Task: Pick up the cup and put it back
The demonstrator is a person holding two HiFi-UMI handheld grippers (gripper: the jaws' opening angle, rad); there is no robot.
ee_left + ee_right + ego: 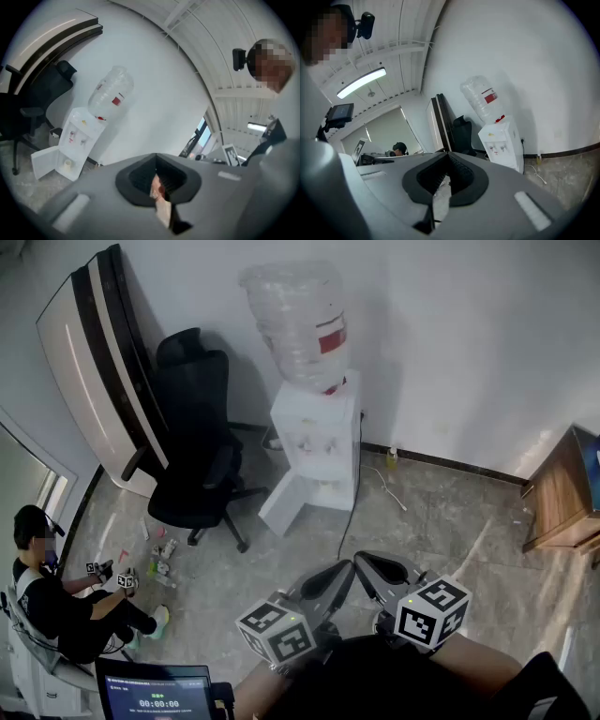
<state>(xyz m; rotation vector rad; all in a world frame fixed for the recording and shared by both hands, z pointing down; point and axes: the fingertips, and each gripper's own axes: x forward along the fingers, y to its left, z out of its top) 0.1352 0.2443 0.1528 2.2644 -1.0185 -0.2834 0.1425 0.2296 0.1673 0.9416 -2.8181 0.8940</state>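
Grey two-jaw left gripper (156,156) and right gripper (447,155): jaws together, empty. Approach step, seemingly; small pale cup (68,164), lower left, calls for opened jaws.

the left gripper (156,157) fills the lower frame, its grey jaws brought together so the tips meet — the black pads leave a diamond-shaped gap behind them. beyond, against the white wall, stands a white water dispenser (77,136) with an upturned bottle (110,93) on top. its lower door (44,164) hangs open, and a small pale cup (68,164) sits inside that compartment. a black office chair (28,108) stands just to the left.
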